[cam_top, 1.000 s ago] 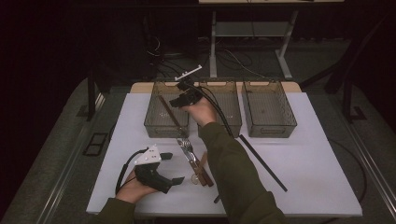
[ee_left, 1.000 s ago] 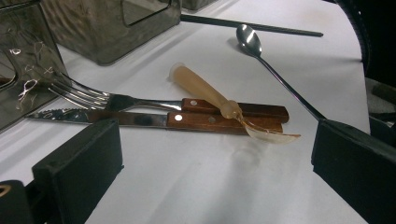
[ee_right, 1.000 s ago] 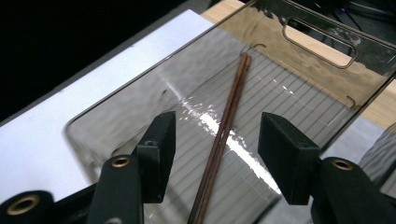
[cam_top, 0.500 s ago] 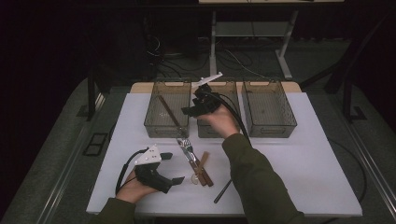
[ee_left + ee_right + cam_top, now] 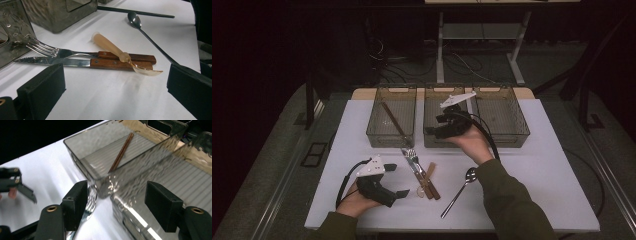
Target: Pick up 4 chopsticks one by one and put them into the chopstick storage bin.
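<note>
A white table (image 5: 552,170) spans the middle of the high view, with three clear bins along its upper edge. The left bin (image 5: 392,117) holds a brown chopstick (image 5: 393,121). The right gripper (image 5: 432,131) hangs at frame centre over the middle bin (image 5: 447,142), jaws spread with nothing between them, having just been opening. The left gripper (image 5: 400,181) rests at lower left, jaws spread and empty. Just right of it lie a fork (image 5: 57,51), a knife (image 5: 82,62), a translucent spoon (image 5: 120,53) and a metal spoon (image 5: 461,189).
</note>
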Available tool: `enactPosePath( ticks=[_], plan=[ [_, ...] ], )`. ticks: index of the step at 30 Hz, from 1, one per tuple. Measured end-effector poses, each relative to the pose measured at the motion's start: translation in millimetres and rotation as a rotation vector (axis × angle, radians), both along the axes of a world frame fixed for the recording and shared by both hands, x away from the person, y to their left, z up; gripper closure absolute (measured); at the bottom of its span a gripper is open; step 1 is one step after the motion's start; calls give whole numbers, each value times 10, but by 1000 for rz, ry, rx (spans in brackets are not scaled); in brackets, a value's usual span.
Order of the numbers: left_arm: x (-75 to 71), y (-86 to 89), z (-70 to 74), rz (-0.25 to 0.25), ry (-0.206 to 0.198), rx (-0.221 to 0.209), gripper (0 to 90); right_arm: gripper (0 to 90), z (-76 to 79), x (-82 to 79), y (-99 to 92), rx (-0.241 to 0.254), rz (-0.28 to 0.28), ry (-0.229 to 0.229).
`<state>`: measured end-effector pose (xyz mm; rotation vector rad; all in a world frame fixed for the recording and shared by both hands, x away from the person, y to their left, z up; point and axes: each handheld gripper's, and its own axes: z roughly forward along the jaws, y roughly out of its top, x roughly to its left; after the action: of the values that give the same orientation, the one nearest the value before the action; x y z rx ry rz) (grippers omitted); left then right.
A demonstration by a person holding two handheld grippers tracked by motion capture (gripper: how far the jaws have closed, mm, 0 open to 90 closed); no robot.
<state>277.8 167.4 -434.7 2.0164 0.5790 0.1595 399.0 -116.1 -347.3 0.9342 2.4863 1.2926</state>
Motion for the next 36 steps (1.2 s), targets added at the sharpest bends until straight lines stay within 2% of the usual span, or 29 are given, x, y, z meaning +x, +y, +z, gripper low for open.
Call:
enactPosePath(
  ticks=[3, 9, 16, 18, 25, 30, 36],
  plan=[
    [7, 4, -9, 6, 2, 5, 7, 331, -33, -80, -117, 12, 2, 13],
    [7, -7, -19, 9, 1, 19, 6, 331, -118, -238, -415, 23, -5, 12],
    [5, -4, -19, 19, 1, 15, 6, 334, -164, -430, -732, 40, -27, -2],
    [4, -5, -21, 22, 5, 12, 6, 334, -191, -480, -807, 45, -32, 7],
    [-2, -13, -19, 14, -3, 21, 7, 368, -316, -653, -1061, 13, -59, 30],
    [-9, -15, -12, 10, -7, 27, 9, 445, -392, -776, -1259, -19, -94, 42],
    [-12, -17, -11, 10, -8, 29, 9, 525, -500, -909, -1475, -53, -112, 66]
  ],
)
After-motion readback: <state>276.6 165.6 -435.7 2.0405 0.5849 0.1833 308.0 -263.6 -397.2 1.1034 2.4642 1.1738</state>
